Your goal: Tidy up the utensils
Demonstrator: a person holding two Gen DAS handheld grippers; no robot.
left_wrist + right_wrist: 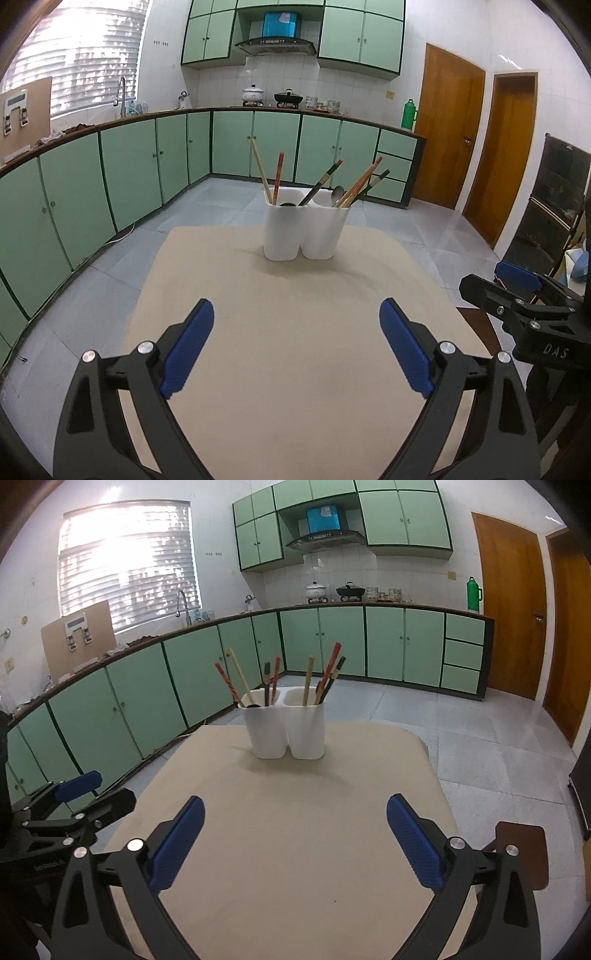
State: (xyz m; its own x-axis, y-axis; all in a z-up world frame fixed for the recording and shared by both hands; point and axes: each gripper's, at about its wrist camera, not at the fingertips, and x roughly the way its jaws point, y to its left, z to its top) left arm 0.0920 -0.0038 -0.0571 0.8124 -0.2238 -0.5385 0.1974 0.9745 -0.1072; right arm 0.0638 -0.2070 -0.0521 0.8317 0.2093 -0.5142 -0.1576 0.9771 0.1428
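Observation:
A white two-compartment utensil holder (304,230) stands upright at the far middle of the beige table (295,369); it also shows in the right wrist view (286,729). Several chopsticks (360,184) and a metal spoon (337,194) stick out of its compartments; chopsticks (325,679) show in both compartments in the right wrist view. My left gripper (297,321) is open and empty, low over the table's near part. My right gripper (295,816) is open and empty, beside it to the right, and its fingers (517,278) show at the left view's right edge.
The table's far edge lies just behind the holder, with grey tiled floor (221,206) beyond. Green kitchen cabinets (110,177) run along the left and back. A brown stool (521,849) stands off the table's right side. Wooden doors (450,129) are at the right.

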